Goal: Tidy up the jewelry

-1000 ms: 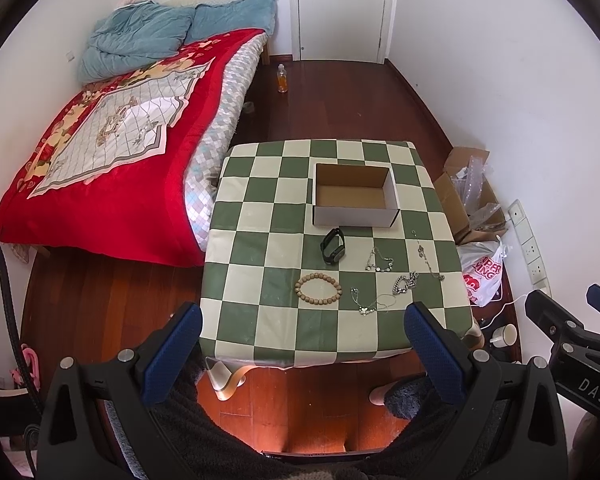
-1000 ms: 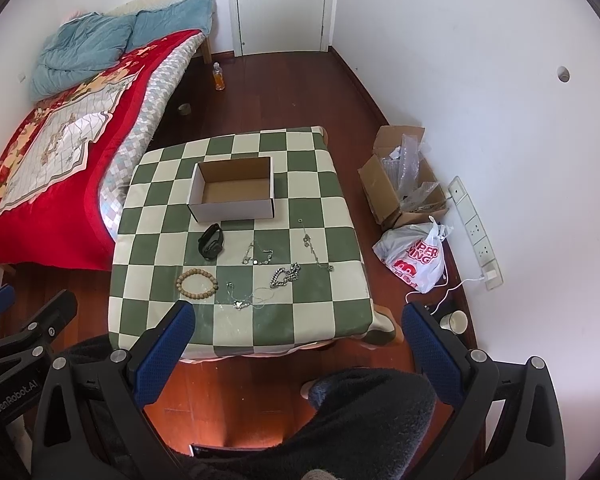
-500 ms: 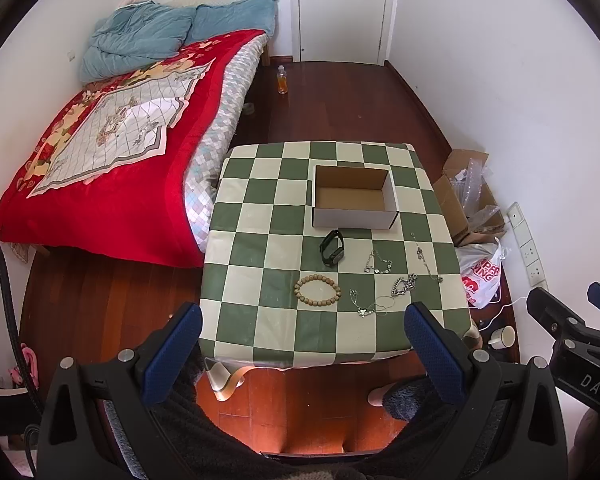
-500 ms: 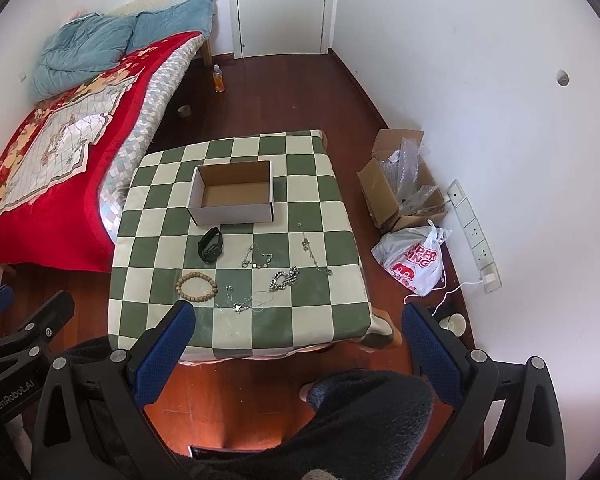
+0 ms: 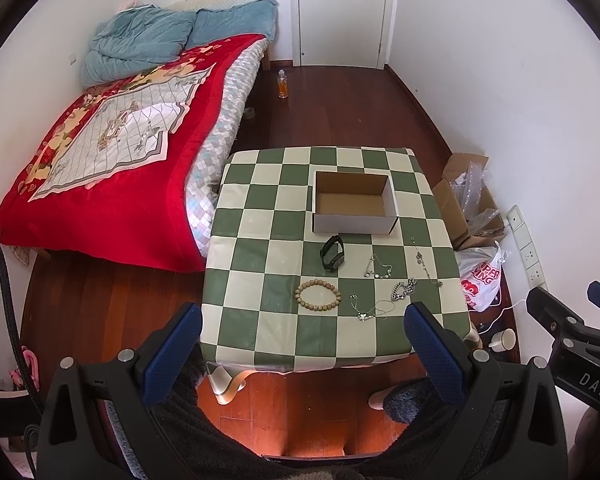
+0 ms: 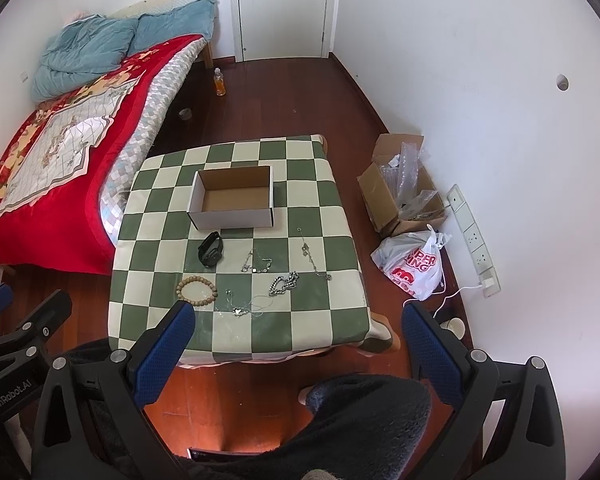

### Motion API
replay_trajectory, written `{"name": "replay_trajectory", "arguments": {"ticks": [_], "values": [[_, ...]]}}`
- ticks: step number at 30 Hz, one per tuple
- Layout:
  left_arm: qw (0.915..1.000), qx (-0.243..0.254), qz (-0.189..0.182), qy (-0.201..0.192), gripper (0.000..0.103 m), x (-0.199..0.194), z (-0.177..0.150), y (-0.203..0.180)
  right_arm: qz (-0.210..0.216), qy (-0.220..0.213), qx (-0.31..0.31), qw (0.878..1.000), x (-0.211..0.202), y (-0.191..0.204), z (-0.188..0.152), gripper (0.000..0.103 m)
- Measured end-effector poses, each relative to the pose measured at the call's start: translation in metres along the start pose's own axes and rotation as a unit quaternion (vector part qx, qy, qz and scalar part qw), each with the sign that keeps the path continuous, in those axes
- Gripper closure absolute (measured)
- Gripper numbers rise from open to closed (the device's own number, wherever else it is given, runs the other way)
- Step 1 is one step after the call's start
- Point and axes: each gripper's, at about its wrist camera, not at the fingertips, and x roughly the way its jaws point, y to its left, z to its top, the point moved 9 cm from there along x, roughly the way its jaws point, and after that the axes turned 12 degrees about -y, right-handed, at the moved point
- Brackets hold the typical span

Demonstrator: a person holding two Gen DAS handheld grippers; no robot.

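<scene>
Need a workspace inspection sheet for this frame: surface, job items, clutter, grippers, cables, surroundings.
Surface: checkered table, level.
Job's things: open cardboard box, inside bare; black band, bead bracelet and silver chains lie loose in front of it.
Clutter: nothing seen on the table.
Grippers: left gripper and right gripper raised, jaws wide, holding nothing.
Cables: white cable on floor.
Surroundings: bed, plastic bag, door.

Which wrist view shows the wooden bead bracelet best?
The left wrist view: the wooden bead bracelet lies fully clear on the checkered table, between the open fingers. In the right wrist view the bracelet also shows whole, but right next to a blue fingertip.
</scene>
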Motion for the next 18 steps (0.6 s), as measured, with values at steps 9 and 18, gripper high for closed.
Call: {"name": "replay_trajectory", "arguments": {"ticks": [9,18], "values": [[1.0,0.0,0.0,-0.002,0.0,-0.0006,0.0032,-0.0015,0.0,-0.002,-0.001,1.0,-0.0012,0.0002,-0.0008,0.0],[1.0,0.0,0.0,-0.003,0.0,-0.0016,0.0095,-0.0053,-0.001,-0.002,-0.002,1.0,-0.0017,-0.0009,0.0016,0.0]]}}
